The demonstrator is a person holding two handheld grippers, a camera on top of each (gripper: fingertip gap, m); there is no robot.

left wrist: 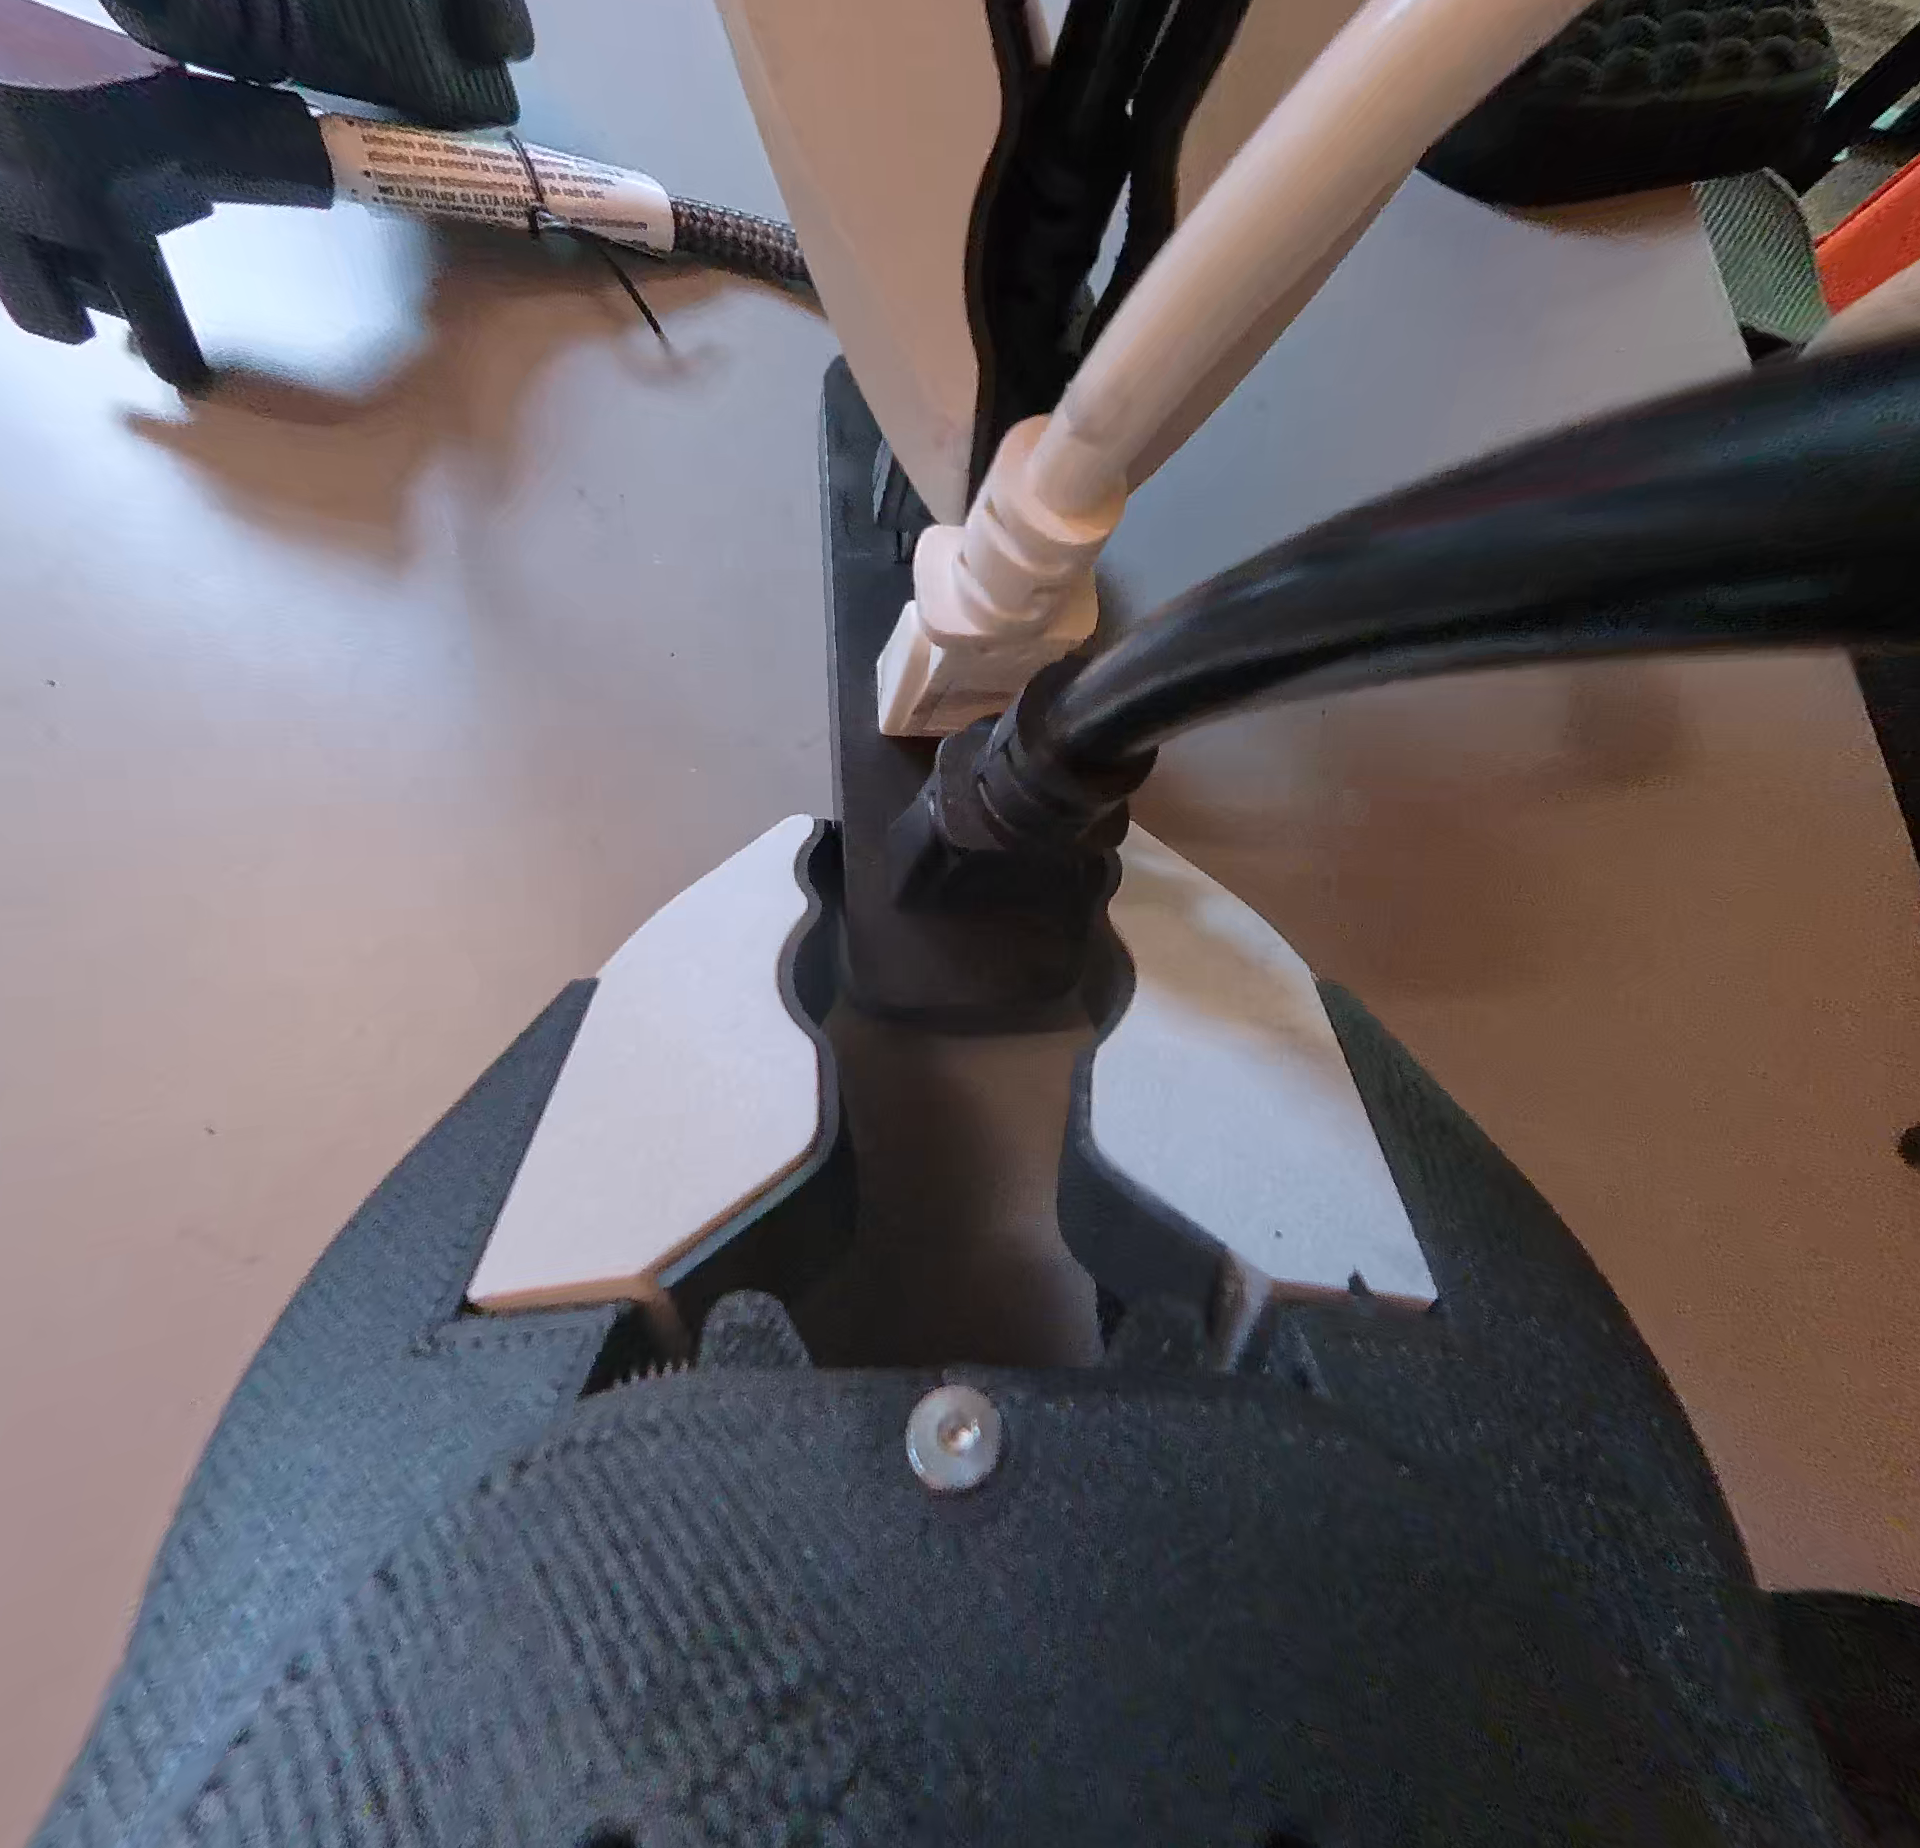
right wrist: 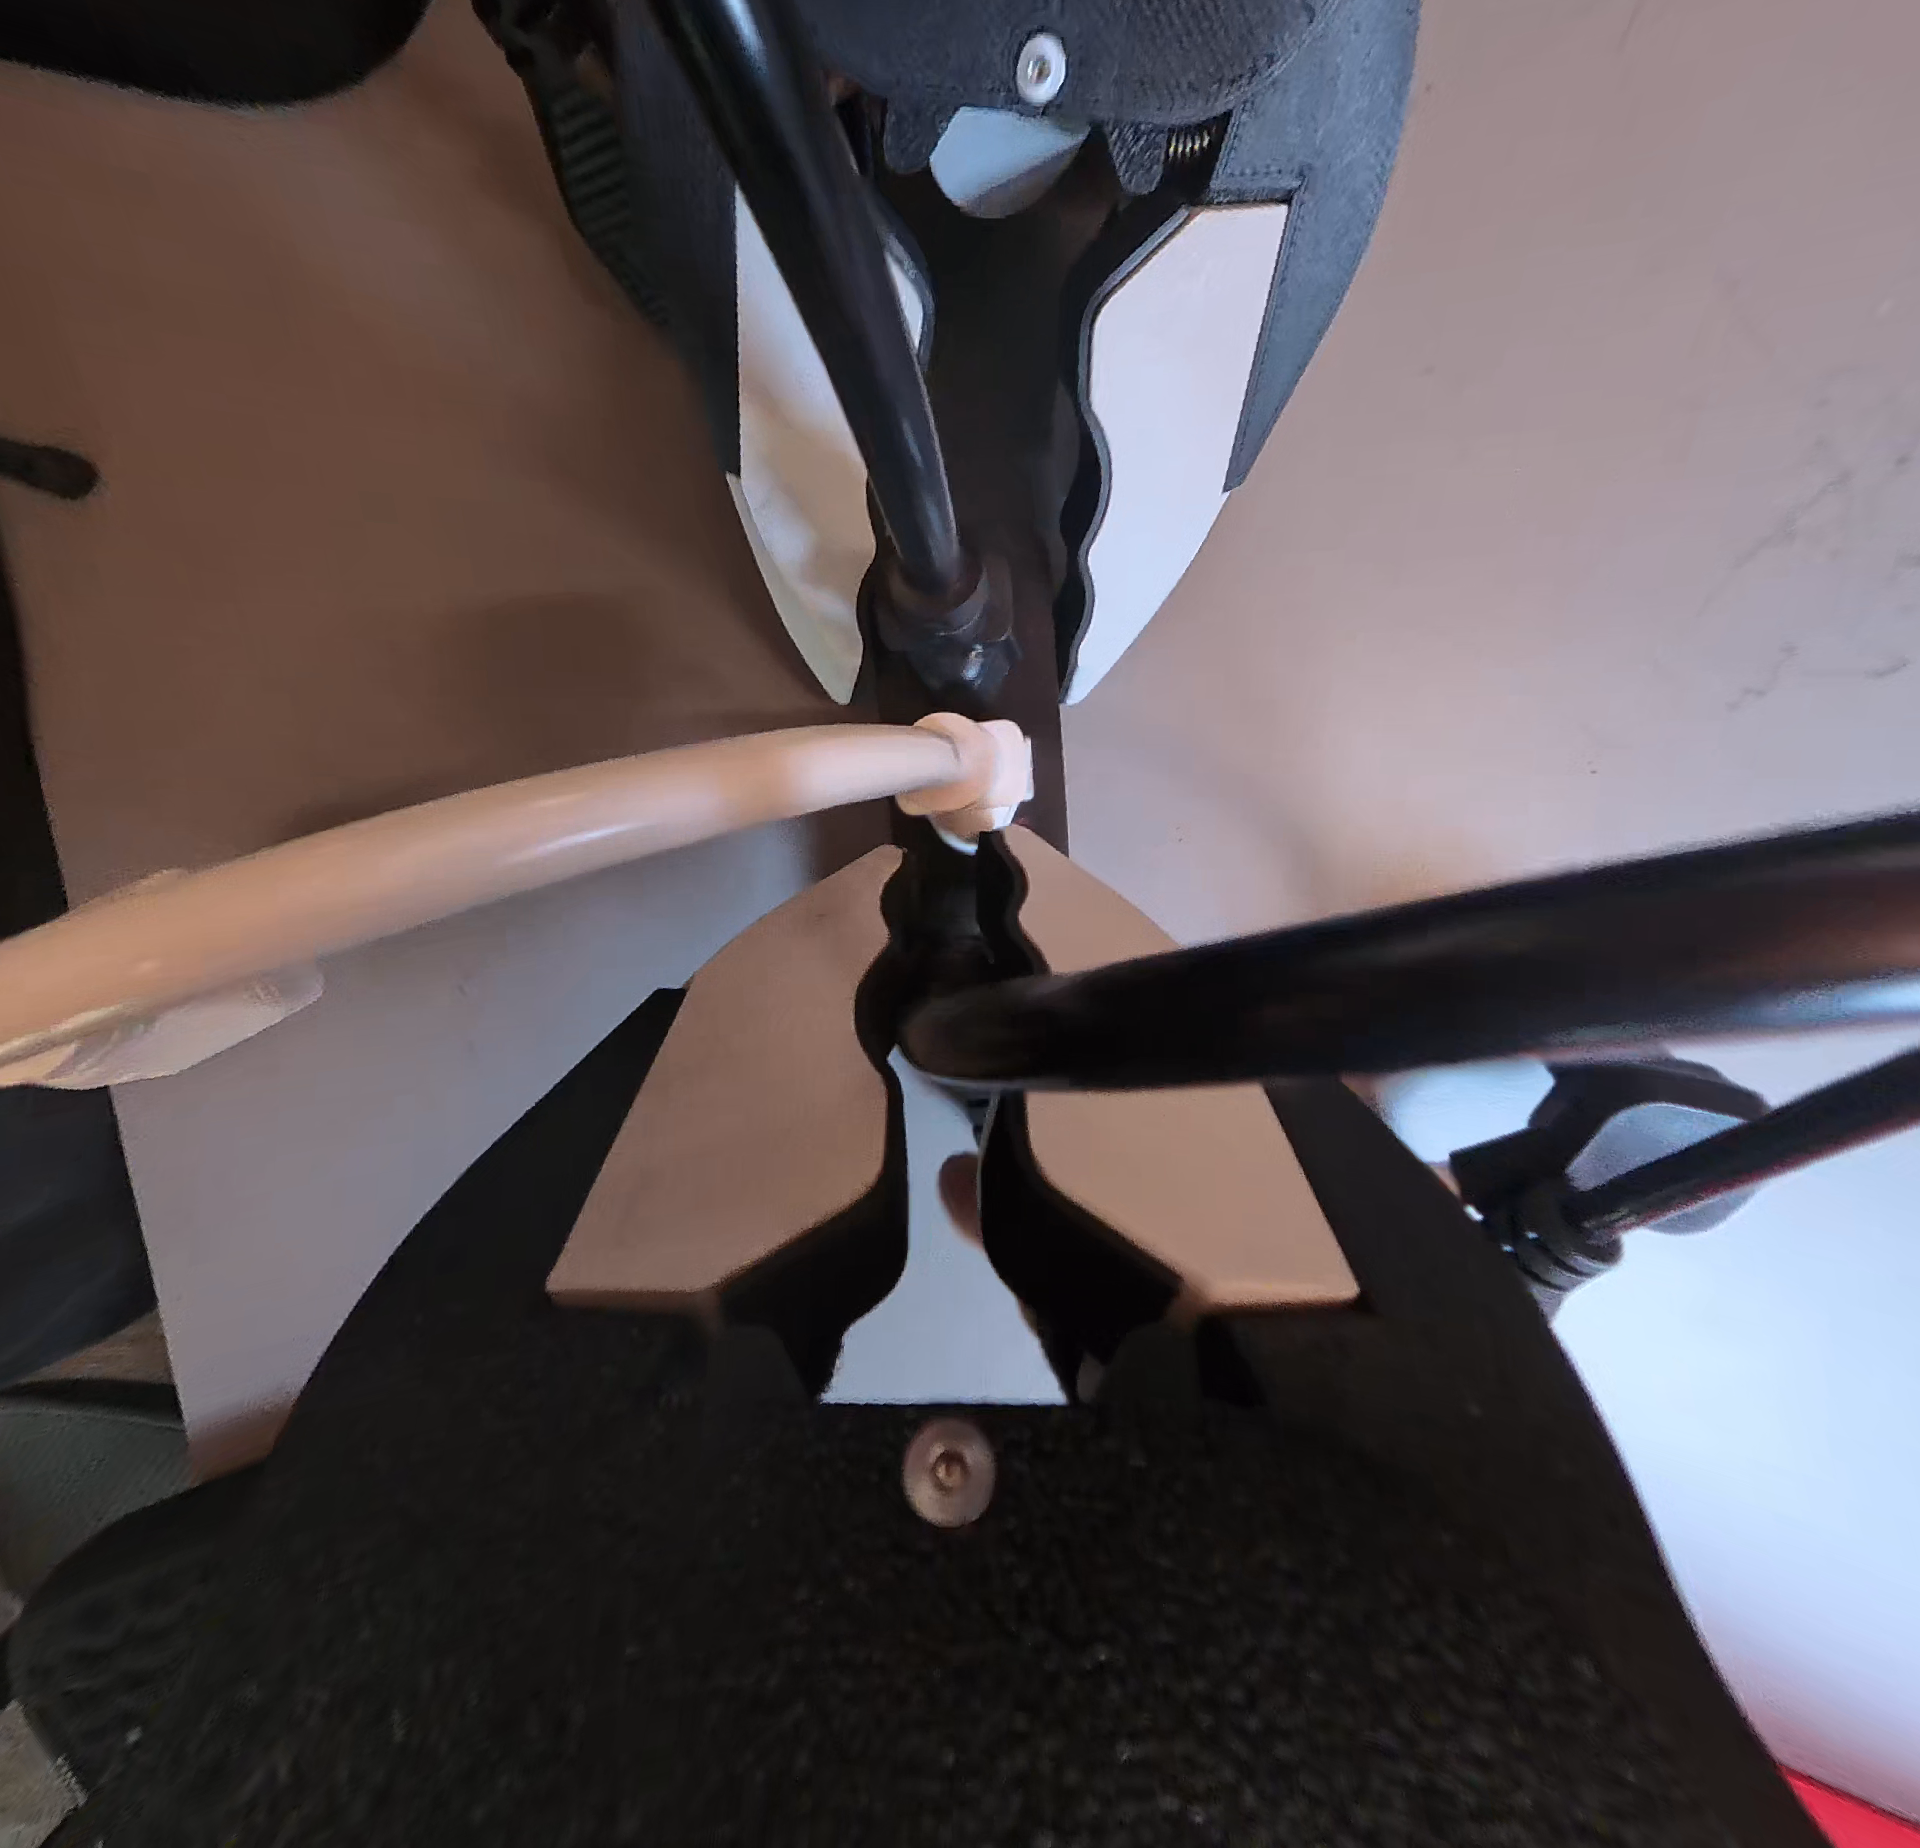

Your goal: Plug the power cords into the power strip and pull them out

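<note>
Left tongs: your left gripper (left wrist: pixel 961 925) clamps the near end of the black power strip (left wrist: pixel 862 676) on the table (left wrist: pixel 364 759).
Right tongs: your right gripper (right wrist: pixel 951 967) pinches a black plug (right wrist: pixel 935 925) – seated in the strip.
Other cords: white plug (left wrist: pixel 987 624) and black plug (left wrist: pixel 997 811) sit in neighbouring sockets – side by side.

Each wrist camera looks steeply down along its own fingers, very close to the power strip (left wrist: pixel 862 759) on the tan surface (left wrist: pixel 416 759). The two views face each other from opposite ends, sharing the strip, white plug (left wrist: pixel 987 614) and black plug (left wrist: pixel 997 822).
</note>
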